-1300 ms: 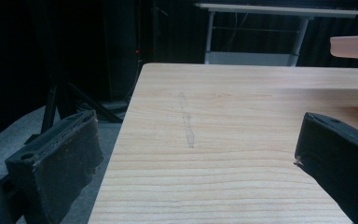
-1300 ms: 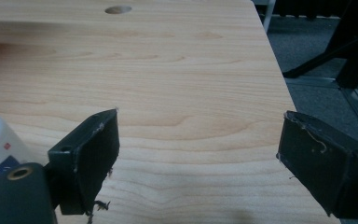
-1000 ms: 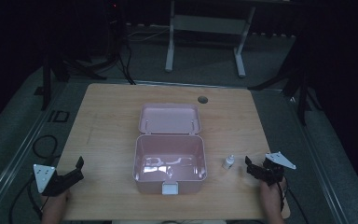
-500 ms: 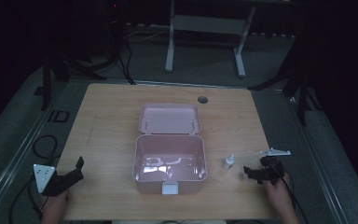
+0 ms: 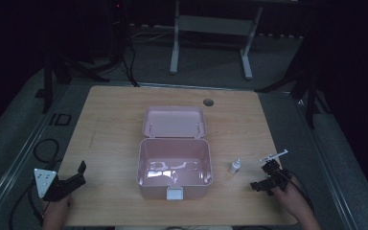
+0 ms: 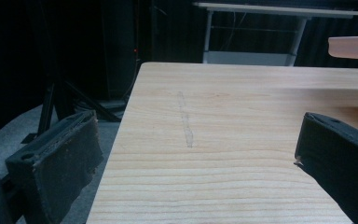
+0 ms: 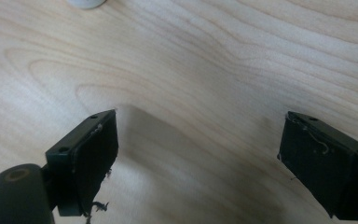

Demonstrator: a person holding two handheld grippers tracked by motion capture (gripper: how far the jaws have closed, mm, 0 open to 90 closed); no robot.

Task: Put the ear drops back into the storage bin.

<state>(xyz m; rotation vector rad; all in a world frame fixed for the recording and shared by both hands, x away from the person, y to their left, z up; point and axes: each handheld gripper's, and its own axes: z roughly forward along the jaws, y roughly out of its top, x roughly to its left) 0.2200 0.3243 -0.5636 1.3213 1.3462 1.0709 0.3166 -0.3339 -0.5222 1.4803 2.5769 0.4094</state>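
Note:
An open pink box (image 5: 175,165) sits mid-table with its lid (image 5: 172,122) laid back behind it; the inside looks empty apart from glare. A small white bottle (image 5: 235,166) stands just right of the box. My right gripper (image 5: 262,177) is right of the bottle near the front edge, open and tipped down at the bare wood (image 7: 198,149). The bottle's base (image 7: 86,3) peeks in at the top edge of the right gripper view. My left gripper (image 5: 79,176) rests open at the front left corner (image 6: 196,154), with a pink lid edge (image 6: 354,46) far off.
A round cable hole (image 5: 208,102) lies in the wooden table top (image 5: 110,129) near its back edge. Desk legs (image 5: 175,43) stand on the dark floor beyond the table. A cable (image 5: 43,148) loops on the floor at the left.
My right gripper has tilted over so its grey plate is seen edge-on, and it has slid slightly toward the front edge. The left gripper, box and bottle have stayed put.

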